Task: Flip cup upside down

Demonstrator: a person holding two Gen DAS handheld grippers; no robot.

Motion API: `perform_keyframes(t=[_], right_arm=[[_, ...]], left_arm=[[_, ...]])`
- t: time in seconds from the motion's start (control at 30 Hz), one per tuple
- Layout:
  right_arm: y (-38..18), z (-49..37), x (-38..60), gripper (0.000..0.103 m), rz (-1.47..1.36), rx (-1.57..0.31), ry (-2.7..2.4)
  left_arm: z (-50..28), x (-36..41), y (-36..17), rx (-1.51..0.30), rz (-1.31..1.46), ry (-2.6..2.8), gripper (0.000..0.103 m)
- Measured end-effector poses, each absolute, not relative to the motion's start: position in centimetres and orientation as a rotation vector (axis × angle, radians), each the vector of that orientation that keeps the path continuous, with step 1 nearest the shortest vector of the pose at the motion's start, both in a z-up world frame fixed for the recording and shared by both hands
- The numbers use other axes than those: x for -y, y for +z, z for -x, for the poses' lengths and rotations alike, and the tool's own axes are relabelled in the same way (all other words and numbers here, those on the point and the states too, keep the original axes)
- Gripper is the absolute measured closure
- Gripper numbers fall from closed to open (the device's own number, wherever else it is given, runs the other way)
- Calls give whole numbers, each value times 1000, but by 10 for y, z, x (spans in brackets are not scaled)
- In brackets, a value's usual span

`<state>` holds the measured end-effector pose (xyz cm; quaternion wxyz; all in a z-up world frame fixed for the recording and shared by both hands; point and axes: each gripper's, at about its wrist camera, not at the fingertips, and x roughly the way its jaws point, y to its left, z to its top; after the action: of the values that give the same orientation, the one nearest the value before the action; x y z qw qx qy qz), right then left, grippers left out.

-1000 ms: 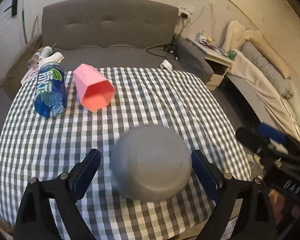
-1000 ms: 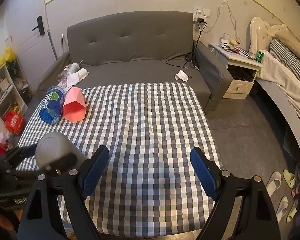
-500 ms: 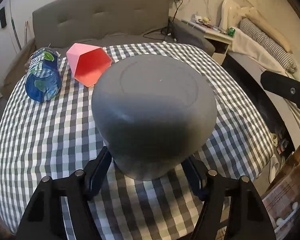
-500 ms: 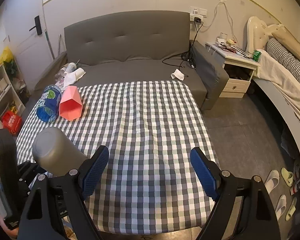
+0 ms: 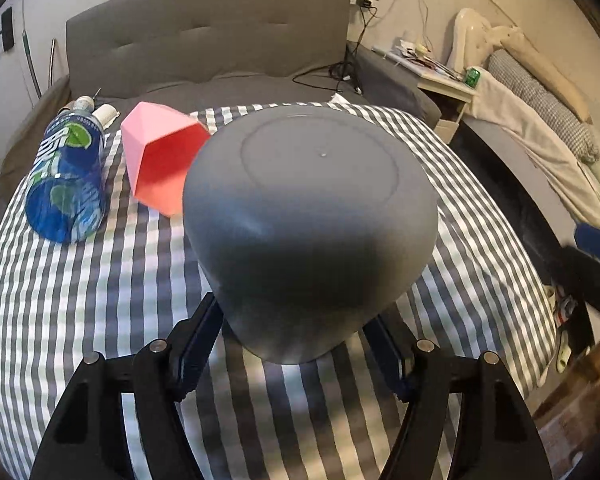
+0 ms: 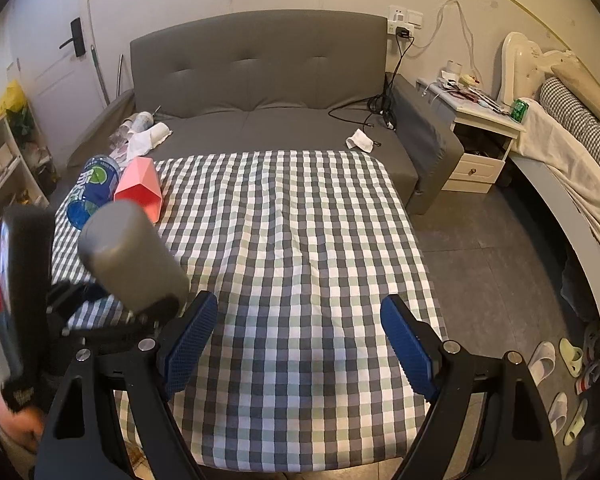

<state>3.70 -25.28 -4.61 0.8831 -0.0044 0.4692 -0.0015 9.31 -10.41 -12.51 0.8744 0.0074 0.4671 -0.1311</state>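
Observation:
My left gripper [image 5: 296, 344] is shut on a grey cup [image 5: 312, 224] and holds it above the checked tablecloth [image 5: 100, 320], its closed base pointing away from the camera. In the right wrist view the grey cup [image 6: 130, 256] is tilted, base up and to the left, at the table's left front. My right gripper [image 6: 296, 336] is open and empty above the front of the table. A pink faceted cup [image 5: 160, 162] lies on its side at the far left of the table; it also shows in the right wrist view [image 6: 140, 190].
A blue bottle [image 5: 68, 182] lies beside the pink cup. A grey sofa [image 6: 260, 92] stands behind the table. A white nightstand [image 6: 480, 136] and a bed [image 6: 572, 168] are on the right. Slippers [image 6: 556, 380] lie on the floor.
My left gripper closed on the grey cup, lifted it off the table and tilted it, base now further up. My right gripper stayed open and nearly still.

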Motion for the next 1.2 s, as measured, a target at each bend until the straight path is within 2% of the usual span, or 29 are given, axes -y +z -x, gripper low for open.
perform_keyframes(t=[0.3, 0.37, 0.5, 0.7, 1.0, 1.07, 1.1, 1.2], right_arm=[[-53, -43, 248, 19, 25, -996, -3], [-53, -44, 245, 19, 31, -994, 4], [-53, -44, 241, 19, 36, -983, 25], [-48, -36, 244, 19, 24, -943, 58], [-22, -3, 254, 19, -55, -851, 85], [-15, 7, 250, 19, -51, -826, 96], [-13, 12, 248, 19, -44, -814, 101], [-4, 27, 241, 19, -32, -780, 122]], left_arm=[[-100, 103, -126, -956, -20, -287, 30], [-98, 100, -127, -956, -12, -293, 29], [-86, 92, -132, -987, 13, -299, 17], [-57, 85, -124, -996, -6, -276, 17], [-3, 52, -65, -828, 50, -215, 17], [8, 50, -46, -775, 56, -198, 13], [16, 46, -37, -741, 63, -187, 6], [33, 33, -16, -663, 83, -163, 5]])
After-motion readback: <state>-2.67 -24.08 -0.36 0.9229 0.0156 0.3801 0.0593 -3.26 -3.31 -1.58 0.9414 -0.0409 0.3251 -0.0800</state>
